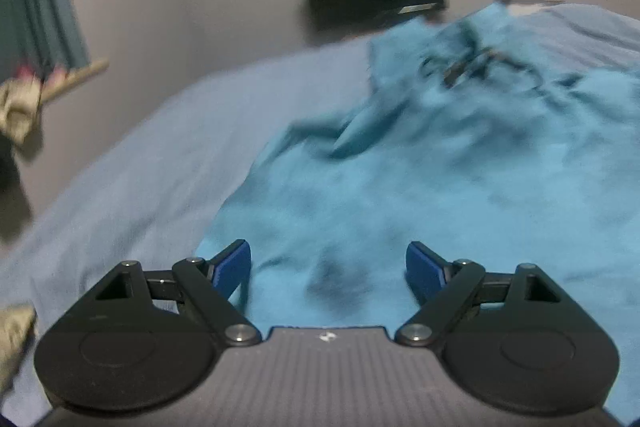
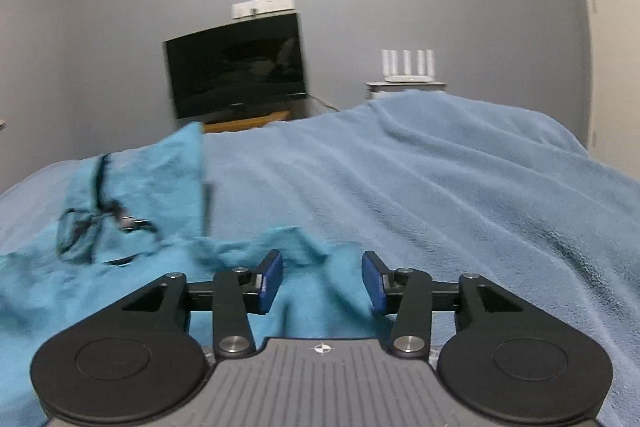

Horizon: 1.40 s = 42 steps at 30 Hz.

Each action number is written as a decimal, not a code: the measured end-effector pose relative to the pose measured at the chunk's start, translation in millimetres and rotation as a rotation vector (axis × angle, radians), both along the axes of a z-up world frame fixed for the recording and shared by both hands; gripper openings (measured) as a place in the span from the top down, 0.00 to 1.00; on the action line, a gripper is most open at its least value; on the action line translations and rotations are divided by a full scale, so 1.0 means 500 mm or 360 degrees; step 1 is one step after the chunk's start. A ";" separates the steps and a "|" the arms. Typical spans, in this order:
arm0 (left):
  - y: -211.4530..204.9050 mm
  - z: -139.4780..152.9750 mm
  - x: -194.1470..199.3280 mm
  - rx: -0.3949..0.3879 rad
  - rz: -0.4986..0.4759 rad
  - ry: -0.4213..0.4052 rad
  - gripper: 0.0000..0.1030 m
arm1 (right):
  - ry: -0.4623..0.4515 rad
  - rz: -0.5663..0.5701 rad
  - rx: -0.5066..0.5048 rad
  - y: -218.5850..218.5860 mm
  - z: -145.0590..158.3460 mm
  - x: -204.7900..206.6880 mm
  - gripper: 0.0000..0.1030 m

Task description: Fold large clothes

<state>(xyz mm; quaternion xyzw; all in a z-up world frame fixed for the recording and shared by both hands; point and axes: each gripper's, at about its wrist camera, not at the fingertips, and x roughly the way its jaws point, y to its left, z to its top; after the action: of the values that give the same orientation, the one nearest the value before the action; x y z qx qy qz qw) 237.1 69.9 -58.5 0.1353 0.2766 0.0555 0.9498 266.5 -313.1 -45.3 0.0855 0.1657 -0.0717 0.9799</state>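
Both tongs stand over the near edge of the turquoise garment (image 1: 400, 179), which lies crumpled on the bed (image 2: 460, 187). I read the left tongs (image 1: 328, 269) as wide open, cloth below, nothing gripped. The right tongs (image 2: 322, 281) are half open astride a raised fold, pads clear. The garment's length runs away from me, drawstring (image 2: 100, 219) end farthest.

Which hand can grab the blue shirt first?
Probably the right gripper: a raised fold of the shirt sits between its open pads. The left gripper is open too, over flatter cloth.
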 end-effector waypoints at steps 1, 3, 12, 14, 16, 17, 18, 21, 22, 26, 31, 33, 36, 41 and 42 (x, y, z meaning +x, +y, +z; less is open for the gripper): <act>-0.016 0.010 -0.013 0.0010 -0.0063 -0.0045 0.18 | 0.0002 0.0059 0.0007 0.015 0.011 -0.011 0.50; -0.046 0.025 -0.036 0.0007 -0.0193 -0.0093 0.17 | 0.0009 0.0231 0.0024 0.051 0.032 -0.041 0.46; -0.107 -0.011 -0.073 0.0055 -0.0445 0.0160 0.17 | 0.0245 0.0693 -0.0298 0.205 0.022 -0.144 0.42; -0.087 -0.029 -0.071 0.0016 -0.0381 0.0237 0.15 | 0.0322 0.0638 -0.0303 0.198 -0.008 -0.154 0.42; -0.052 -0.034 -0.070 -0.0088 -0.0284 0.0276 0.14 | 0.0354 0.0574 -0.0328 0.182 -0.034 -0.178 0.39; -0.039 -0.032 -0.071 -0.0119 -0.0247 0.0274 0.14 | 0.0357 0.0541 -0.0330 0.173 -0.040 -0.188 0.37; -0.029 -0.029 -0.074 -0.0132 -0.0216 0.0271 0.14 | 0.0354 0.0508 -0.0311 0.160 -0.042 -0.197 0.33; -0.012 -0.023 -0.091 -0.0158 -0.0172 0.0260 0.14 | 0.0384 0.0270 -0.0189 0.100 -0.038 -0.210 0.32; -0.010 -0.021 -0.097 -0.0158 -0.0165 0.0259 0.14 | 0.0391 0.0185 -0.0123 0.072 -0.035 -0.218 0.35; 0.003 0.000 -0.127 -0.0202 -0.0146 0.0199 0.13 | 0.0429 -0.0174 0.0058 -0.033 -0.018 -0.282 0.46; 0.046 0.052 -0.168 -0.0427 -0.0078 0.0015 0.13 | 0.0316 -0.0258 0.0580 -0.112 0.009 -0.383 0.36; 0.078 0.072 -0.190 -0.0645 -0.0017 -0.0039 0.12 | 0.0308 -0.0267 0.0745 -0.121 0.003 -0.414 0.33; 0.131 0.089 -0.222 -0.0997 0.0078 -0.0058 0.11 | 0.0354 -0.0275 0.0912 -0.123 -0.019 -0.445 0.31; 0.180 0.060 -0.240 -0.1328 0.0183 0.0204 0.11 | 0.0361 -0.0276 0.1009 -0.103 -0.057 -0.420 0.31; 0.188 0.050 -0.240 -0.1405 0.0198 0.0272 0.11 | 0.0372 -0.0285 0.1037 -0.103 -0.067 -0.415 0.31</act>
<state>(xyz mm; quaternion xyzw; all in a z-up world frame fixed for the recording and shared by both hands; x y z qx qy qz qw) 117.0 163.7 -33.7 -0.2954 0.3587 -0.0222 0.8852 58.7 -364.5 -78.9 0.3989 0.2826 -0.1099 0.8654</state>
